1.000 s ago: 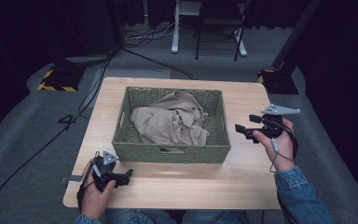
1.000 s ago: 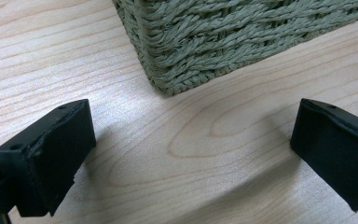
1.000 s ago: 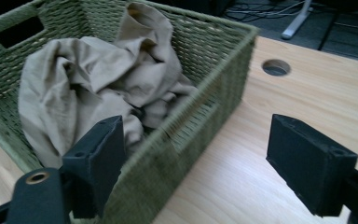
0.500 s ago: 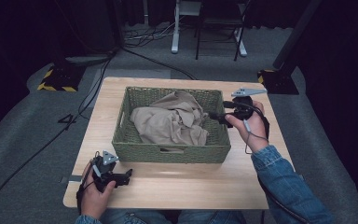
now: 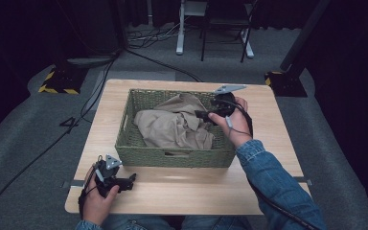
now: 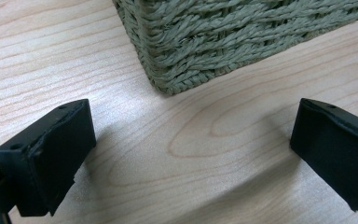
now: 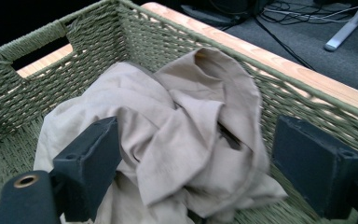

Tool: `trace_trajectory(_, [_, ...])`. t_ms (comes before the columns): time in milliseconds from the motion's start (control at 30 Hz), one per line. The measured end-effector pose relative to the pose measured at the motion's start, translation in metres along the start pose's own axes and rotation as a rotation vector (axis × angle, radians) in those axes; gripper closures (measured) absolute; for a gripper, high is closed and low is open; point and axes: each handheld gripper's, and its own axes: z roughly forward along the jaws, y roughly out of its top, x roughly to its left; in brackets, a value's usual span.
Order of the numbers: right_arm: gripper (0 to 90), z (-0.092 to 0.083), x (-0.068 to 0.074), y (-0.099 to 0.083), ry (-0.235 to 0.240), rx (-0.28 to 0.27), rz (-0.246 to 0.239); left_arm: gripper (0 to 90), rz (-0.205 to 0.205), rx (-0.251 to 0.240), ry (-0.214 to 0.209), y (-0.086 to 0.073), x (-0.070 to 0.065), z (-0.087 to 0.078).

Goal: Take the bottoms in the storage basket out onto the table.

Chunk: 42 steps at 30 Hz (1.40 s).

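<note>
Since a second ago our right gripper (image 5: 202,115) has swung in from beside the basket (image 5: 172,158) to over its right rim, jaws just opening a little further, nothing between them. Going left to right: our left gripper (image 5: 128,180) rests on the table (image 5: 196,191), jaws spread and empty, the basket's corner just ahead. Our right one is nearer the crumpled beige cloth (image 7: 177,135), which lies just ahead of and below its spread, untouching fingers (image 7: 91,163).
</note>
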Motion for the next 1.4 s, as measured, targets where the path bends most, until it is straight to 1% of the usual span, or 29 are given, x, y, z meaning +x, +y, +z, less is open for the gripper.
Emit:
trace_trajectory(33, [16.1, 0.0, 0.0, 0.0, 0.0, 0.0, 0.0, 0.3, 0.0, 0.0, 0.0, 0.0, 0.0, 0.0])
trace_trajectory(67, [16.1, 0.009, 0.007, 0.003, 0.007, 0.018, -0.01, 0.3, 0.008, 0.0, -0.003, -0.001, 0.0, -0.001])
trace_trajectory(100, [16.1, 0.012, 0.009, 0.004, 0.009, 0.02, -0.022, 0.3, 0.009, 0.0, -0.006, -0.001, 0.001, -0.001])
trace_trajectory(133, [16.1, 0.012, 0.009, 0.004, 0.009, 0.02, -0.022, 0.4, 0.009, 0.0, -0.006, -0.001, 0.001, -0.001])
trace_trajectory(167, [16.1, 0.022, 0.016, 0.008, 0.016, 0.028, -0.051, 0.4, 0.011, 0.002, -0.009, -0.001, 0.001, -0.001])
trace_trajectory(200, [16.1, 0.022, 0.016, 0.008, 0.016, 0.028, -0.051, 0.4, 0.011, 0.002, -0.009, -0.001, 0.001, -0.001])
trace_trajectory(267, [16.1, 0.029, 0.023, 0.01, 0.024, 0.036, -0.065, 0.3, 0.011, 0.0, -0.005, -0.001, 0.001, -0.001])
trace_trajectory(300, [16.1, 0.035, 0.029, 0.012, 0.027, 0.032, -0.075, 0.2, 0.011, 0.0, -0.004, -0.001, 0.001, -0.001])
trace_trajectory(333, [16.1, 0.035, 0.029, 0.012, 0.027, 0.032, -0.075, 0.2, 0.01, 0.0, -0.004, -0.001, 0.001, -0.001])
trace_trajectory(400, [16.1, 0.042, 0.034, 0.014, 0.029, 0.042, -0.082, 0.2, 0.01, 0.0, -0.004, -0.001, 0.001, -0.001])
trace_trajectory(533, [16.0, 0.05, 0.036, 0.012, 0.029, 0.065, -0.065, 0.2, 0.01, 0.0, -0.004, -0.001, 0.001, -0.001])
trace_trajectory(633, [16.0, 0.064, 0.037, 0.008, 0.012, 0.095, -0.047, 0.2, 0.01, 0.0, -0.004, -0.001, 0.001, -0.001])
trace_trajectory(700, [16.0, 0.066, 0.037, 0.008, 0.008, 0.1, -0.043, 0.2, 0.01, 0.0, -0.004, -0.001, 0.001, -0.001])
trace_trajectory(733, [16.0, 0.074, 0.038, 0.006, -0.001, 0.117, -0.043, 0.2, 0.01, 0.0, -0.004, -0.001, 0.001, -0.001])
trace_trajectory(767, [16.0, 0.074, 0.038, 0.006, -0.001, 0.117, -0.043, 0.2, 0.01, 0.0, -0.004, -0.001, 0.001, -0.001])
trace_trajectory(800, [16.0, 0.08, 0.039, 0.005, -0.003, 0.139, -0.045, 0.2, 0.008, -0.002, -0.004, -0.001, 0.0, -0.001])
trace_trajectory(867, [15.9, 0.086, 0.039, 0.003, -0.012, 0.163, -0.043, 0.2, 0.007, -0.002, -0.004, -0.001, 0.0, -0.001])
trace_trajectory(900, [15.9, 0.086, 0.039, 0.003, -0.012, 0.163, -0.043, 0.2, 0.007, -0.002, -0.004, -0.001, 0.0, -0.001])
trace_trajectory(933, [15.8, 0.091, 0.038, 0.0, -0.017, 0.185, -0.031, 0.2, 0.008, -0.002, -0.004, -0.001, 0.0, -0.001])
trace_trajectory(967, [15.8, 0.091, 0.038, 0.0, -0.017, 0.185, -0.031, 0.2, 0.008, -0.002, -0.004, -0.001, 0.0, -0.001])
trace_trajectory(1067, [14.8, 0.101, 0.036, -0.006, -0.024, 0.21, -0.01, 0.2, 0.008, -0.002, -0.004, -0.001, 0.0, -0.001])
trace_trajectory(1133, [14.5, 0.102, 0.036, -0.007, -0.023, 0.218, -0.005, 0.2, 0.008, -0.002, -0.004, -0.001, 0.0, -0.001])
trace_trajectory(1167, [13.7, 0.105, 0.036, -0.009, -0.025, 0.227, 0.006, 0.2, 0.008, -0.002, -0.004, -0.001, 0.0, -0.001])
trace_trajectory(1200, [13.3, 0.109, 0.036, -0.011, -0.039, 0.239, 0.021, 0.2, 0.008, -0.001, -0.004, -0.001, 0.0, -0.001])
trace_trajectory(1233, [13.3, 0.109, 0.036, -0.011, -0.039, 0.239, 0.021, 0.2, 0.008, -0.002, -0.004, -0.001, 0.0, 0.0])
trace_trajectory(1267, [13.4, 0.112, 0.035, -0.013, -0.044, 0.25, 0.057, 0.2, 0.008, -0.002, -0.004, -0.001, 0.0, 0.0])
trace_trajectory(1300, [13.4, 0.112, 0.035, -0.013, -0.044, 0.25, 0.057, 0.2, 0.008, -0.002, -0.004, -0.001, 0.0, 0.0])
trace_trajectory(1333, [13.3, 0.114, 0.035, -0.015, -0.049, 0.267, 0.075, 0.2, 0.008, -0.002, -0.004, -0.001, 0.0, 0.0])
trace_trajectory(1400, [13.2, 0.116, 0.036, -0.016, -0.062, 0.277, 0.064, 0.2, 0.008, -0.002, -0.004, -0.001, 0.0, 0.0])
